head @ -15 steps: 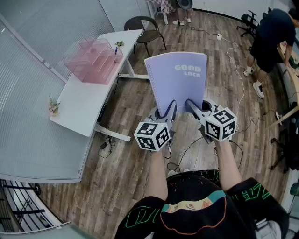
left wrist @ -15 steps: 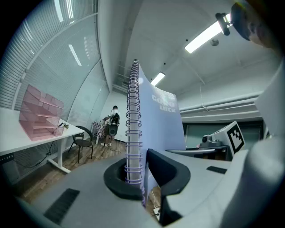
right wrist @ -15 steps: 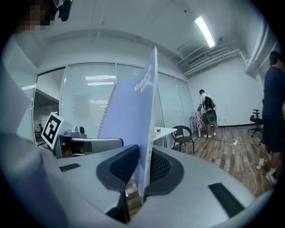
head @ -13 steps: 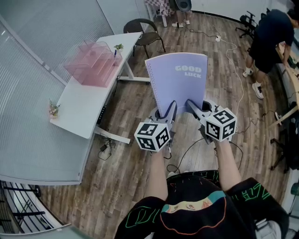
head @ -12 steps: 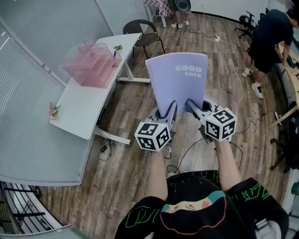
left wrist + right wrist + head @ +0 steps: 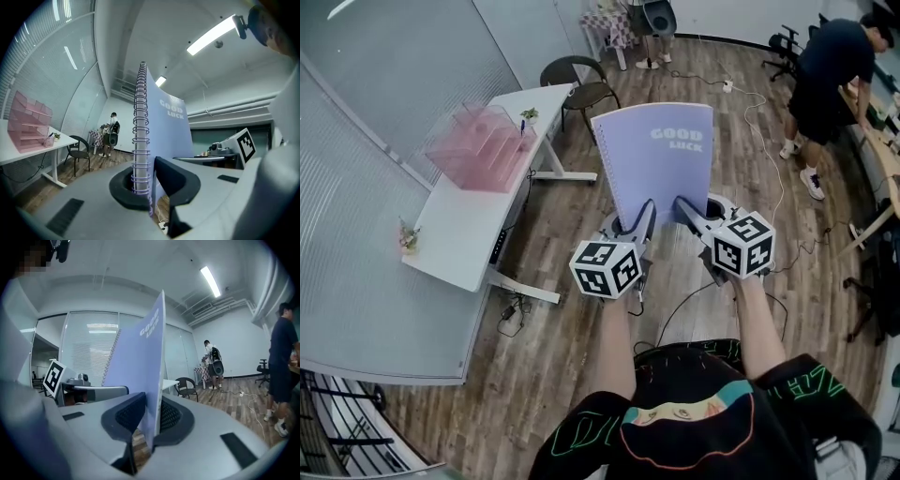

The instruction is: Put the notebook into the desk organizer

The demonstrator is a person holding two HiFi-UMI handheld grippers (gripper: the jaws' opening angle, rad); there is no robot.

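Note:
A lavender spiral notebook (image 6: pixel 661 159) printed "GOOD LUCK" stands upright in the air in front of me, held by both grippers at its lower edge. My left gripper (image 6: pixel 636 225) is shut on its spiral-bound side (image 6: pixel 140 136), the coil between the jaws. My right gripper (image 6: pixel 687 214) is shut on the opposite edge (image 6: pixel 152 394). The pink transparent desk organizer (image 6: pixel 478 133) sits on a white desk (image 6: pixel 473 220) at the upper left, well apart from the notebook; it also shows at the far left of the left gripper view (image 6: pixel 30 123).
A dark chair (image 6: pixel 578 80) stands at the desk's far end. A small potted plant (image 6: pixel 410 236) sits near the desk's front edge. Cables (image 6: pixel 759 141) trail over the wooden floor. A person in dark clothes (image 6: pixel 825 75) stands at the upper right; another (image 6: pixel 649 19) at the back.
The view has shifted slightly: desk and organizer sit a little lower and nearer. Both grippers keep their hold on the notebook.

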